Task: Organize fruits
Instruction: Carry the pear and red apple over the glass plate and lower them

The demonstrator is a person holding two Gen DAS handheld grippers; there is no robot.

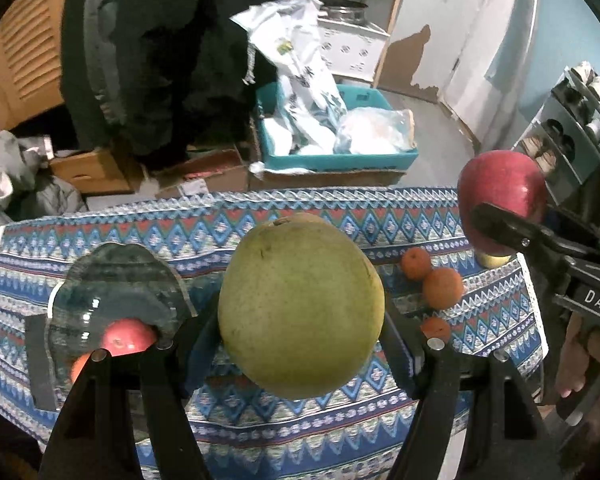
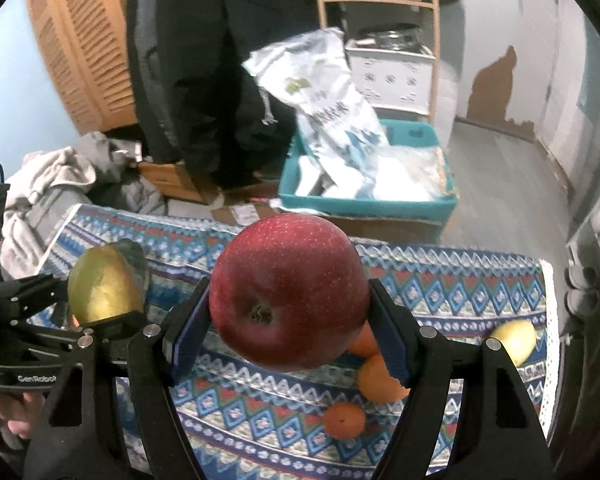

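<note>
My left gripper (image 1: 300, 320) is shut on a large green pear (image 1: 300, 304), held above the patterned tablecloth (image 1: 492, 304). My right gripper (image 2: 288, 320) is shut on a red apple (image 2: 288, 292), also lifted off the table; the same apple (image 1: 500, 196) shows at the right of the left wrist view. The pear (image 2: 104, 286) appears at the left of the right wrist view. A glass bowl (image 1: 116, 296) on the left of the table holds a red fruit (image 1: 128, 336). Three oranges (image 1: 442, 288) and a yellow fruit (image 2: 514, 340) lie on the cloth.
Behind the table a teal crate (image 1: 332, 160) with plastic bags sits on cardboard boxes (image 1: 204, 176). A dark coat (image 1: 160, 60) hangs at the back, a wooden shelf (image 2: 380, 0) beyond it. A shoe rack (image 1: 572, 128) stands at the right. A hand (image 1: 580, 364) grips the right tool.
</note>
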